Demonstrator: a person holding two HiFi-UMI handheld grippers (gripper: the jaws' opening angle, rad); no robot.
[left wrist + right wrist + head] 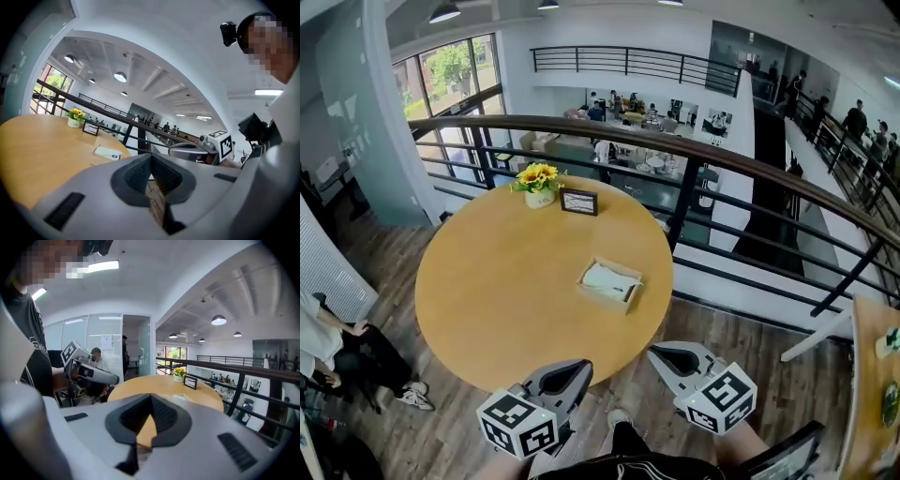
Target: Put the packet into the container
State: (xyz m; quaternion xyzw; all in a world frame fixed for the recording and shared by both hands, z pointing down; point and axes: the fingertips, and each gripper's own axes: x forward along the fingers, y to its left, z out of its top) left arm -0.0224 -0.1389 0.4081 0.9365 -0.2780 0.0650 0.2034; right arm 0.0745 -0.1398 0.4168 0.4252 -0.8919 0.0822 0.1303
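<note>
Holding both grippers off the near edge of the round wooden table (497, 281), you have neither of them over its top; both hang above the plank floor (741, 328). Your left gripper (581, 368) has its jaws pressed together with nothing between them. Your right gripper (659, 355) is just beside it, its jaws likewise closed tight and empty, and both point toward the table.

The white packet (607, 279) lies flat inside the shallow wooden container (623, 305), which sits on the table right of its middle. It is well apart from both grippers.

At the table's far edge stands a small pot of sunflowers (538, 184), with a dark framed sign (578, 201) just beside it on the right. A curved dark railing (722, 159) runs round the table's far and right sides. A seated person (337, 352) is off the table's left side.
</note>
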